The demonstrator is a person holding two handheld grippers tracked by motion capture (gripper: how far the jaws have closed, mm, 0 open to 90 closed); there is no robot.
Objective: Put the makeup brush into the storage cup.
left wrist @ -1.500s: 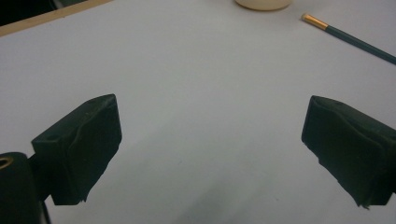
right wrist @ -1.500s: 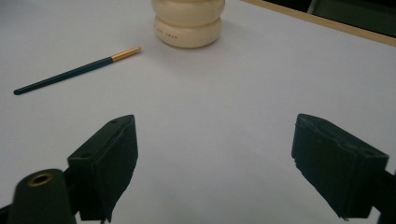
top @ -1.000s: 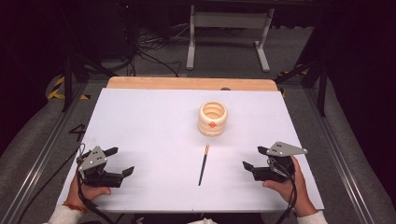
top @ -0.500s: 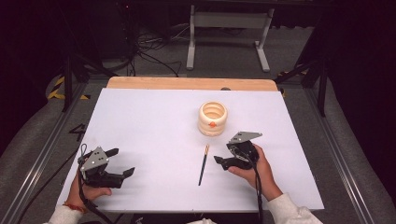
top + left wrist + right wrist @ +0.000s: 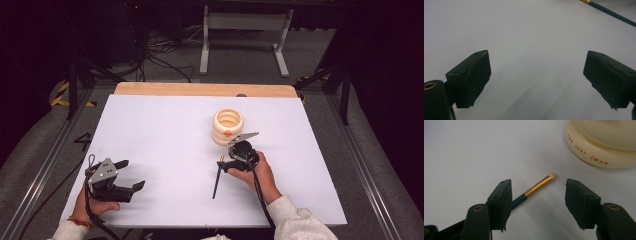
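A dark green pencil with a gold ferrule and pale eraser lies on the white table top. A cream ribbed pot lettered in orange stands just beyond it. My right gripper is open and low over the pencil's eraser end; in the right gripper view the ferrule lies between the jaws, nearer the left one. My left gripper rests open near the front left, nothing between its jaws. The pencil crosses the top right corner of the left gripper view.
A wooden strip runs along the table's far edge. Metal rails flank the table. A stand's legs and cables lie on the dark floor behind.
My right gripper has swept left from the table's right side to the pencil's eraser end beside the pot. The left gripper has stayed in place.
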